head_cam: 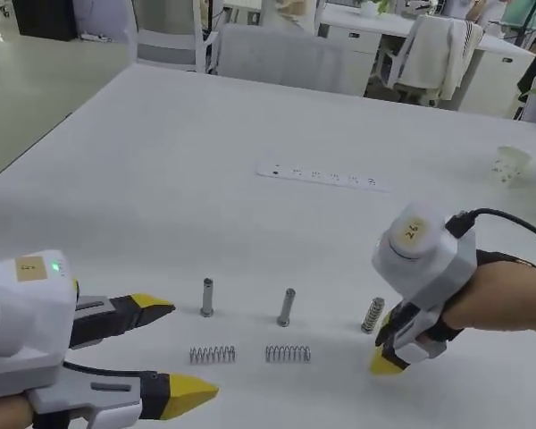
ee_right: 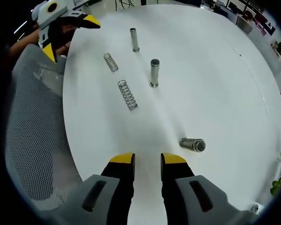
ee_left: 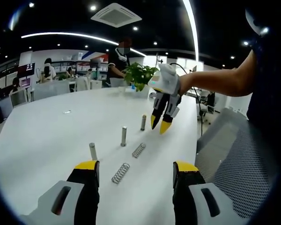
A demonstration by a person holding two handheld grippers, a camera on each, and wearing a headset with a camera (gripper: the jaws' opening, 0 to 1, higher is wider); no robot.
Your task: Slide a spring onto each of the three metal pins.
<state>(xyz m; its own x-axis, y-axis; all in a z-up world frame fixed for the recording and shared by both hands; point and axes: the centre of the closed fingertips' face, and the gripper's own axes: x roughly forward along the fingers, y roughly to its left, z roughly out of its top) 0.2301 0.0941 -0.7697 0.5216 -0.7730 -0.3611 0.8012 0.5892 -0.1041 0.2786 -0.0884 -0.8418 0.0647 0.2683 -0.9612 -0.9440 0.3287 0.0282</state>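
**Threading Springs Onto Pins: 1 Fitted, 2 Waiting**

A broad white table [head_cam: 250, 134] carries the whole job. The left gripper [ee_left: 136, 167] hovers low at the near edge, its jaws spread wide and empty. The right gripper [ee_right: 148, 158] hangs near the right pin [ee_right: 201, 146], its jaws parted by a narrow gap with nothing between them. 3 short metal pins stand upright in a row. The right pin already wears a fitted spring [head_cam: 372, 317] around its shaft, while the left pin [head_cam: 207, 298] and the middle pin [head_cam: 287, 307] are bare. 2 loose springs lie flat on the table nearer the person: the left spring [head_cam: 213, 355] in front of the left pin and the middle spring [head_cam: 288, 354] in front of the middle pin.

The step in hand looks to be lifting 1 loose spring, and the left spring lies nearest the wide left jaws. A good pick would pinch it lightly across the coils close to 1 end, since a hard squeeze could crush it or make it spring out. The free end should be left open, turned upright and centred over the pin's top before it is lowered straight down. The pins appear to stand free, so a sideways nudge could topple 1 of them. The idle gripper could steady the pin's base.
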